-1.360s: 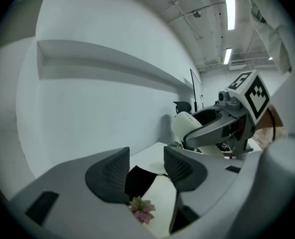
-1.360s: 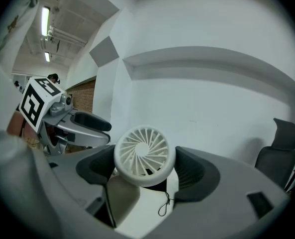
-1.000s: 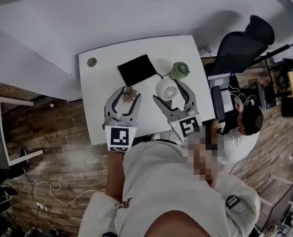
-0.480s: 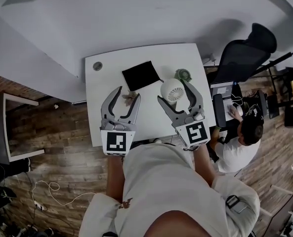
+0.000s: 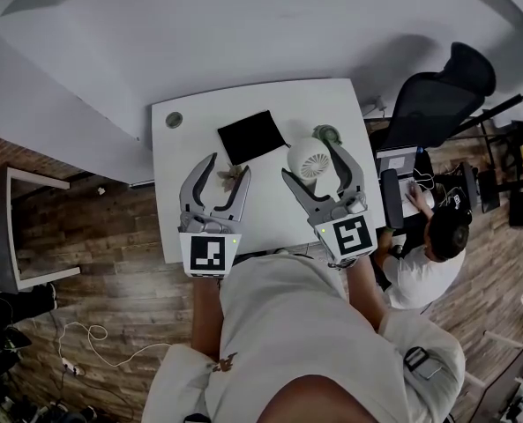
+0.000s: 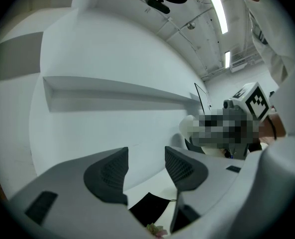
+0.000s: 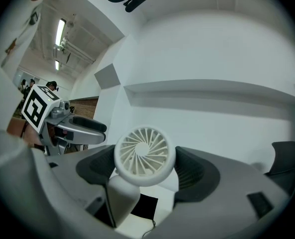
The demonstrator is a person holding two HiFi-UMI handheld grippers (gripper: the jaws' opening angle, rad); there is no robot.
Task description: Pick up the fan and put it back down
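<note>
**Grey hand-held left gripper (image 5: 230, 164) (image 6: 146, 171) empty, grey right gripper (image 5: 312, 162) (image 7: 145, 166) clamped on small white round plastic fan (image 5: 310, 159) (image 7: 145, 156)**

Left gripper: jaws partly apart, nothing between the pads, hovering over the white rectangular table (image 5: 270, 205). Small pinkish dried-flower scrap (image 5: 233, 175) on the tabletop, seen through the gap in the head view. Flat black square pad (image 5: 252, 136) (image 6: 147, 210) lying further back, between the two grippers.

Right gripper: jaws roughly half spread, pads pressed on both sides of the fan's round grille. Grille facing the gripper's camera, stand hanging below. Fan held up above the tabletop, near the table's right edge. Green round object (image 5: 328, 134) on the table just behind the fan.

Right of the table: black mesh office chair (image 5: 437, 91) and a seated person in a white top (image 5: 424, 258).
</note>
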